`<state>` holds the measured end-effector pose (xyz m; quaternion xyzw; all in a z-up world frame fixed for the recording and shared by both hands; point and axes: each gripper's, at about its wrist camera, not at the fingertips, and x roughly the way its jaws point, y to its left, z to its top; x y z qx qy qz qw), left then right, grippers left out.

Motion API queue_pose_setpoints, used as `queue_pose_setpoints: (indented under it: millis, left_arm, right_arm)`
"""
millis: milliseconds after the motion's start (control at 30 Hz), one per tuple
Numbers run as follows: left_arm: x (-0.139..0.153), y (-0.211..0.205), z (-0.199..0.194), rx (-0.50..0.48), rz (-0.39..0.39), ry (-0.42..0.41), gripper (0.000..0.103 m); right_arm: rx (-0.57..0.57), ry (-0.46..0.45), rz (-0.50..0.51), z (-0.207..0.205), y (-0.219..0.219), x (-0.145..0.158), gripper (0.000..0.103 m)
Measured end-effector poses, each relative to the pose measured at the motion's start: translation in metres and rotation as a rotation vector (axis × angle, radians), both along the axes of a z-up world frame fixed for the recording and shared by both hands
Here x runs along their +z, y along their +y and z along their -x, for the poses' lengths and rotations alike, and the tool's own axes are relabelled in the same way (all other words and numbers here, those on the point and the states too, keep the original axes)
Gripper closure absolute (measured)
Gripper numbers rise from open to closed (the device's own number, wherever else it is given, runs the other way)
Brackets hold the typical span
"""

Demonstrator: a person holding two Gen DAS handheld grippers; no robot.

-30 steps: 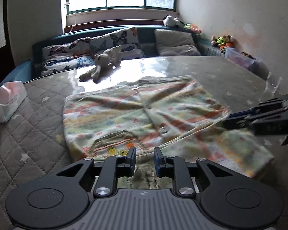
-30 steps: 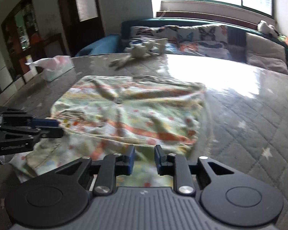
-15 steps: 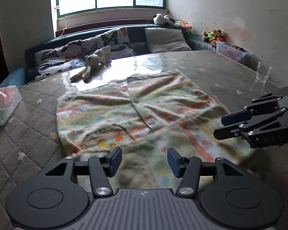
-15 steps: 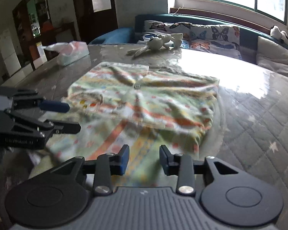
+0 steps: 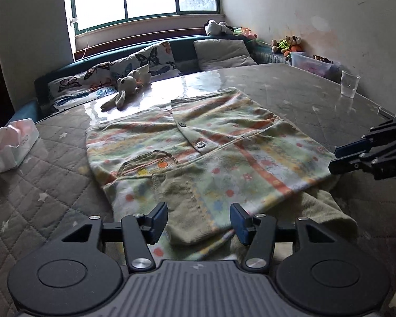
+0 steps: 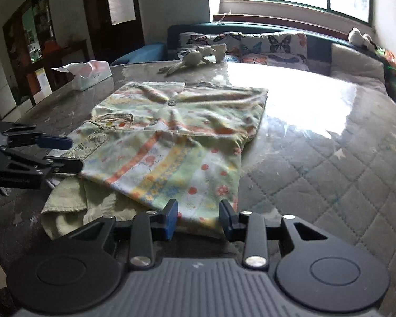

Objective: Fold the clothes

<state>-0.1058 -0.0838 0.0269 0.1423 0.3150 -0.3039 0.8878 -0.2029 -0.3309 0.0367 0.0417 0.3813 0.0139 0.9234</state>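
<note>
Left wrist view first: the left gripper (image 5: 198, 218) hangs low over the near hem of the patterned shirt (image 5: 198, 155), its blue-padded fingers (image 5: 159, 215) spread wide apart with nothing between them but cloth lying underneath. The shirt lies folded on the quilted table (image 5: 39, 185), buttons up, a ribbed cuff (image 5: 327, 208) poking out at the near right corner. Off to the right, the right gripper (image 5: 338, 157) comes in from the side, jaws parted, tips just beside the shirt's right edge. On containers: a tissue box (image 5: 15, 145) sits at the left, a tissue sticking out of its top. A clear plastic cup (image 5: 349, 83) stands far right on the table; whether anything is in it, I cannot tell. Beyond it, a clear storage bin (image 5: 311, 64) by the wall, contents blurred. A plush rabbit (image 5: 126, 87) lies on the far side of the table.

Now the right wrist view: the right gripper (image 6: 198, 215) sits wide open right at the shirt's (image 6: 179, 137) near edge, holding nothing. The left gripper (image 6: 74, 153) shows at the left, jaws apart, tips at the cloth's edge. The cuff (image 6: 66, 200) bunches at the near left. The tissue box (image 6: 92, 75) stands beyond the shirt, paper pulled up out of it, the rabbit (image 6: 195, 56) further back.
</note>
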Motion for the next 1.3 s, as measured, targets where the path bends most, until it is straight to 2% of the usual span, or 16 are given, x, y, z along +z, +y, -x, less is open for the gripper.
queue_pose_setpoints:
  millis: [133,333,467,533,633,867,1000,1033,1100,1167,1267,1300]
  left_arm:
    - [0.000,0.009,0.010,0.009,-0.008,0.004,0.047]
    - [0.008,0.023,0.020,0.041,0.015,-0.014,0.047]
    - [0.002,0.029,0.024,0.035,-0.013,0.001,0.047]
    - [0.001,0.028,0.031,0.002,-0.034,-0.001,0.047]
    - [-0.002,0.023,0.046,-0.068,-0.082,-0.037,0.046]
    - [-0.018,-0.008,0.079,-0.283,-0.193,-0.239,0.046]
    - [-0.023,-0.016,0.084,-0.353,-0.192,-0.303,0.046]
    - [-0.022,-0.018,0.083,-0.362,-0.185,-0.304,0.048]
    - [-0.020,-0.018,0.081,-0.377,-0.155,-0.301,0.061]
    - [-0.017,-0.018,0.076,-0.379,-0.125,-0.288,0.079]
    - [-0.005,-0.014,0.063,-0.352,-0.055,-0.241,0.089]
    - [0.001,-0.011,0.057,-0.333,-0.029,-0.221,0.090]
  right_arm:
    - [0.003,0.010,0.018,0.001,0.002,-0.004,0.068]
    - [0.036,-0.045,-0.007,-0.004,0.011,0.007,0.069]
    - [0.055,-0.041,-0.016,-0.015,0.019,0.002,0.068]
    - [0.061,-0.010,-0.013,-0.019,0.021,-0.007,0.068]
    - [0.073,-0.016,-0.001,-0.015,0.024,-0.005,0.068]
    - [0.092,-0.004,0.036,-0.005,0.022,0.002,0.062]
    - [0.104,-0.001,0.051,0.000,0.020,0.003,0.062]
    - [0.106,0.000,0.057,0.001,0.020,0.003,0.062]
    - [0.113,-0.002,0.068,0.003,0.020,0.004,0.062]
    - [0.124,0.001,0.077,0.004,0.020,0.004,0.062]
    - [0.157,0.005,0.098,0.007,0.022,0.004,0.060]
    - [0.167,0.005,0.103,0.008,0.022,0.004,0.057]
